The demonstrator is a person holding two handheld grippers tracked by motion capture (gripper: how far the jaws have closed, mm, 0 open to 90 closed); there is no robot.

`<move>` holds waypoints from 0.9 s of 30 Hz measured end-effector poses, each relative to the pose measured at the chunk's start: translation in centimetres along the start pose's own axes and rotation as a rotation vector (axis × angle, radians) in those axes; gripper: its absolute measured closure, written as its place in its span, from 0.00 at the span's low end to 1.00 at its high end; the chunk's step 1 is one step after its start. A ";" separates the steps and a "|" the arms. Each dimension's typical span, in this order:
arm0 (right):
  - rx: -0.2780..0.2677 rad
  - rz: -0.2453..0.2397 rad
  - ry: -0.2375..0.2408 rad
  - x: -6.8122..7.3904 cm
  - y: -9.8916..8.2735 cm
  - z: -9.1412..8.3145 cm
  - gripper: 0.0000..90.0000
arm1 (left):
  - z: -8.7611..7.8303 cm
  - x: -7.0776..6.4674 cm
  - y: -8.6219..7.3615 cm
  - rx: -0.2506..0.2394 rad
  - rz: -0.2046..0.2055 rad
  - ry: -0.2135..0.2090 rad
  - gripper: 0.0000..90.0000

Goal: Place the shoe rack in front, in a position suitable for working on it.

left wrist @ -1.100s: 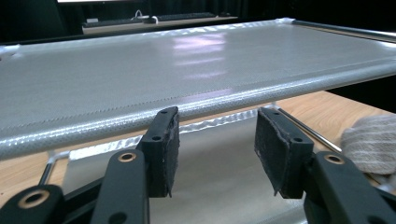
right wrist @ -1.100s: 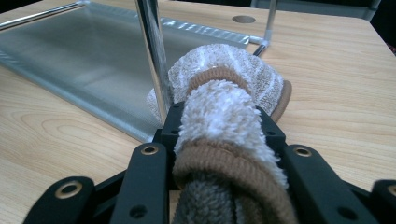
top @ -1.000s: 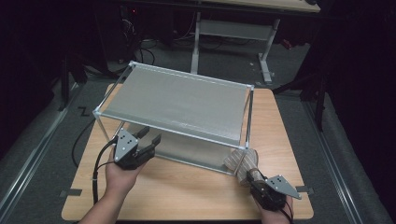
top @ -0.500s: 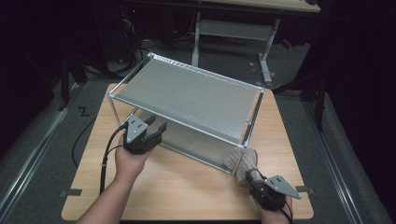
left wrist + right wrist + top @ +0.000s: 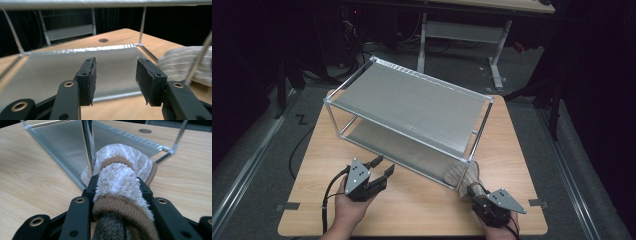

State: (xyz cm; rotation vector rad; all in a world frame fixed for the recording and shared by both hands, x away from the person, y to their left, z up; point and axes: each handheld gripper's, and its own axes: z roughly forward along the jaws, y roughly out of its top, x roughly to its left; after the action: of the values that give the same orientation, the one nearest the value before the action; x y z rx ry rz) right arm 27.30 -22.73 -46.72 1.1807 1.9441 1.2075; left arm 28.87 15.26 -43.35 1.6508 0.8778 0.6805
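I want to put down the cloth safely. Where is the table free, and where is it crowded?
Free: the bare wooden table in front of the two-shelf metal rack, between the open left gripper and the right gripper holding the beige towelling cloth. Crowded: the rack's near right post.

light: dim, dark surround | glare: shelf [image 5: 412, 107] sheen | blur: close foreground soft

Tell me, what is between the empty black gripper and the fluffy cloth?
In the high view, bare wooden table separates the left gripper from the grey-and-brown fluffy cloth.

Overhead and close views, shared rack [image 5: 412, 107]
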 end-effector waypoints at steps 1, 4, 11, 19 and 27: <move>0.000 -0.001 0.010 0.3 0.0 0.0 0.72 | -0.1 -0.3 -0.3 0.000 0.006 -0.005 0.56; 0.004 -0.020 0.041 1.2 0.1 0.2 0.72 | -0.5 -0.7 -1.4 0.003 0.012 -0.006 0.56; 0.011 -0.073 0.127 3.9 0.5 1.1 0.72 | -0.8 -1.0 -3.4 0.046 0.005 -0.031 0.57; 0.012 -0.131 0.172 5.5 1.1 2.4 0.72 | -1.7 -1.4 -4.0 0.060 0.016 -0.042 0.57; -0.014 -0.110 0.158 4.3 1.8 3.3 0.72 | -2.2 -2.0 -4.6 0.078 0.038 -0.026 0.57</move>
State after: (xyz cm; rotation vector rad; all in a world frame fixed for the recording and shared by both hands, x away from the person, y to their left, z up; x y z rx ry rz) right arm 28.65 -17.19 -46.56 0.9837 2.0825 1.2874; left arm 25.03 15.40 -47.23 1.7460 0.8657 0.6566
